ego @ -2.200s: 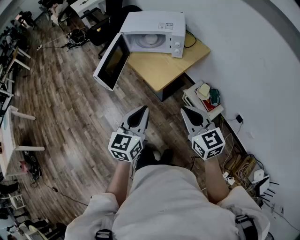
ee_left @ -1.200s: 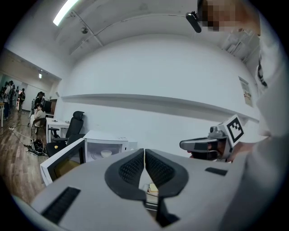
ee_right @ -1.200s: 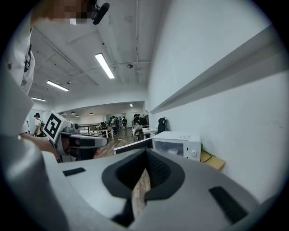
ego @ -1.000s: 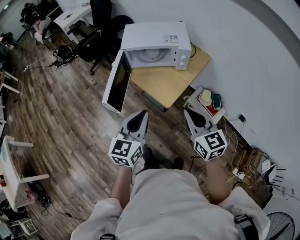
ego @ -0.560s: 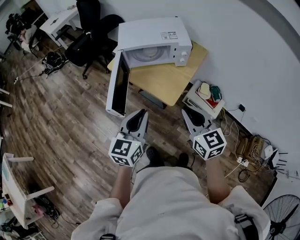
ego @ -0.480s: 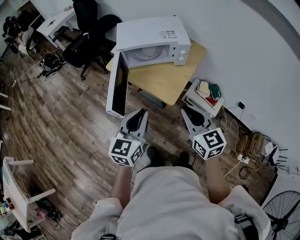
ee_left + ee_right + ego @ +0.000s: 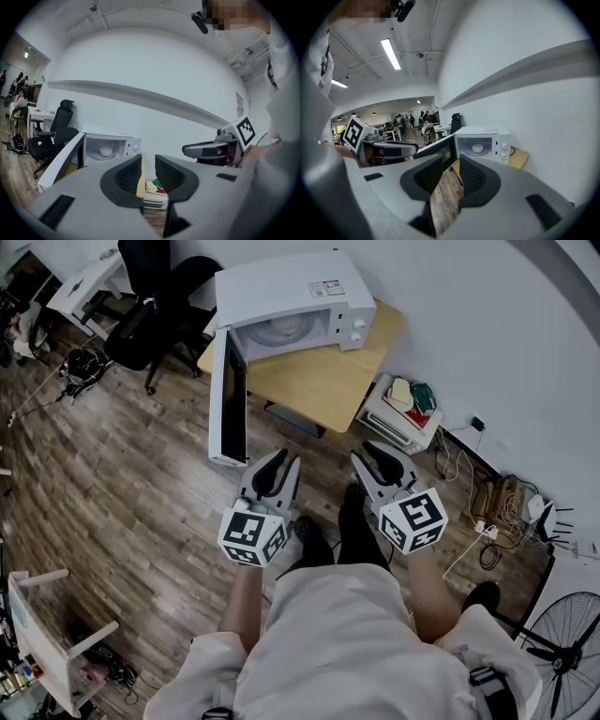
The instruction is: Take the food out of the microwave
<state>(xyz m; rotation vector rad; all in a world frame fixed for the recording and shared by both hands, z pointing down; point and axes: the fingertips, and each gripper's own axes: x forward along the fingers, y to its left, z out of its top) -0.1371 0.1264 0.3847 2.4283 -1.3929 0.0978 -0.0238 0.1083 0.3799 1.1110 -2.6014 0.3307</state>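
The white microwave (image 7: 281,287) stands on a wooden table (image 7: 323,376) against the wall, with its door (image 7: 228,399) swung wide open to the left. A small white bowl (image 7: 106,151) sits on the turntable inside, and the right gripper view also shows the bowl (image 7: 477,148). My left gripper (image 7: 285,461) and right gripper (image 7: 379,452) are held side by side over the floor, short of the table and pointing at the microwave. Both sets of jaws have just been opening and nothing is between them. The left gripper (image 7: 148,164) shows a narrow gap, the right gripper (image 7: 451,164) a wider one.
A low shelf (image 7: 401,418) with small items stands right of the table by the wall. Cables and power strips (image 7: 492,512) lie on the floor at the right, near a fan (image 7: 562,652). A black office chair (image 7: 150,320) stands left of the microwave.
The view has closed in on the microwave and its open door. Both grippers moved forward with it, and their jaws went from shut to apart, the right wider.
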